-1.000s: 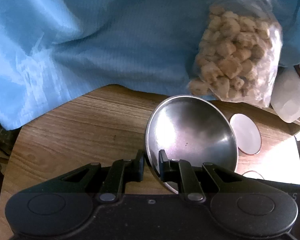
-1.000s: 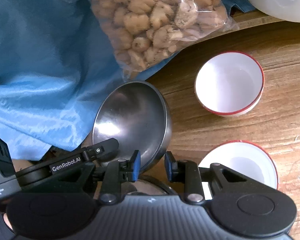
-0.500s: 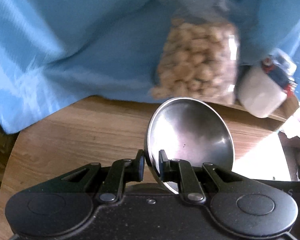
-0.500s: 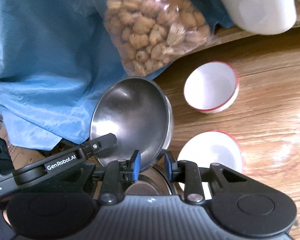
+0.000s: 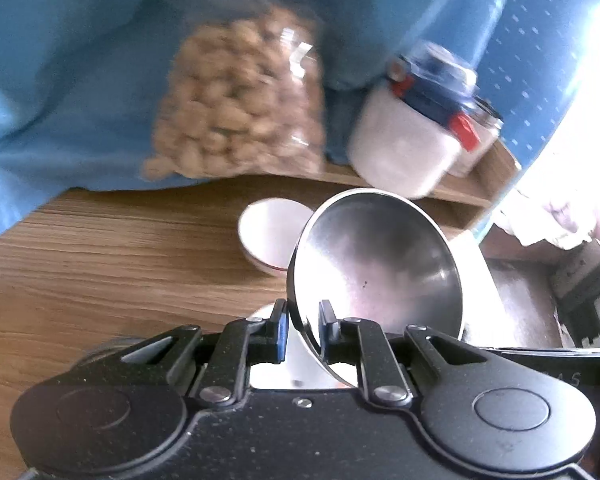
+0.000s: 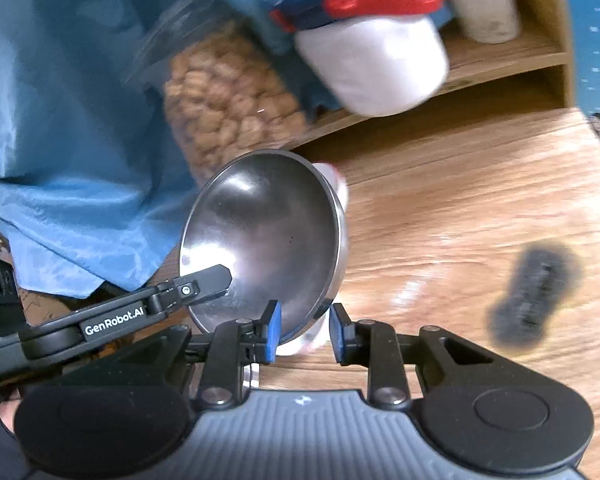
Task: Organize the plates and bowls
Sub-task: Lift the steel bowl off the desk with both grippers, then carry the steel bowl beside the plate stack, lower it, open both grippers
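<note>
**Layout: bowls, grippers and shelf items on the table**

We list a metal bowl (image 5: 374,268) tilted on edge above the table (image 5: 100,264), its rim between the fingers of the left gripper (image 5: 303,330). We place the right gripper (image 6: 303,330) at the bowl's opposite rim, a finger on either side. Behind the bowl, on the table, sits a small bowl (image 5: 270,236). Further back a bag of nuts (image 5: 236,108) leans against a cloth (image 5: 60,60); right of it a jar (image 5: 412,136) stands on a shelf (image 6: 500,60).
</note>
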### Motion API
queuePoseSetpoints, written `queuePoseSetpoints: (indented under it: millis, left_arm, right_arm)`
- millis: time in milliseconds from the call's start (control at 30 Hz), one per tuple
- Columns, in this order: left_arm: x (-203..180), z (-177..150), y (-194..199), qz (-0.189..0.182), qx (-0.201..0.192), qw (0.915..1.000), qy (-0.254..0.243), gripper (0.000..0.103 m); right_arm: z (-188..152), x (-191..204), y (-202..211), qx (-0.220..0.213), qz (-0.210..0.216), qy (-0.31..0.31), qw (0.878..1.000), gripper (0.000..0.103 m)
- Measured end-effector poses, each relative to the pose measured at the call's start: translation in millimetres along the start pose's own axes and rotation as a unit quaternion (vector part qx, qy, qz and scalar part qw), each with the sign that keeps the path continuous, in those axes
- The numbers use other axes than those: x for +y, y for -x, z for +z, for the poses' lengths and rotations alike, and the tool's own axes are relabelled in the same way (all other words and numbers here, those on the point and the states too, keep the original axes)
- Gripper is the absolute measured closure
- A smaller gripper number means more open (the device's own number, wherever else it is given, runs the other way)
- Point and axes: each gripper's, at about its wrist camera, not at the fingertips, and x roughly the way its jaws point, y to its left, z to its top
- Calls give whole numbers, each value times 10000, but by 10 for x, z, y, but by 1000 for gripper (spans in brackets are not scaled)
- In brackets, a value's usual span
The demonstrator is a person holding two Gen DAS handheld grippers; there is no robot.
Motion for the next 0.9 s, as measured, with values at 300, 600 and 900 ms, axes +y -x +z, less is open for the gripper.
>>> queuePoseSetpoints:
  millis: [300,600,900]
  left_arm:
    - [-481,-110,-255,-203,392,9987,-248,87]
    - [-714,-278,-459,-164,794,9966,-119,87]
    - [-925,-608,-467,286,886,9947,432,87]
  right_arm:
    - [-90,-429,250,195,-300,-236,9991,74]
    - [-97,-728,356,621,-337,-159,9974,74]
    - [-102,-896,335,1353,-228,185,9904,73]
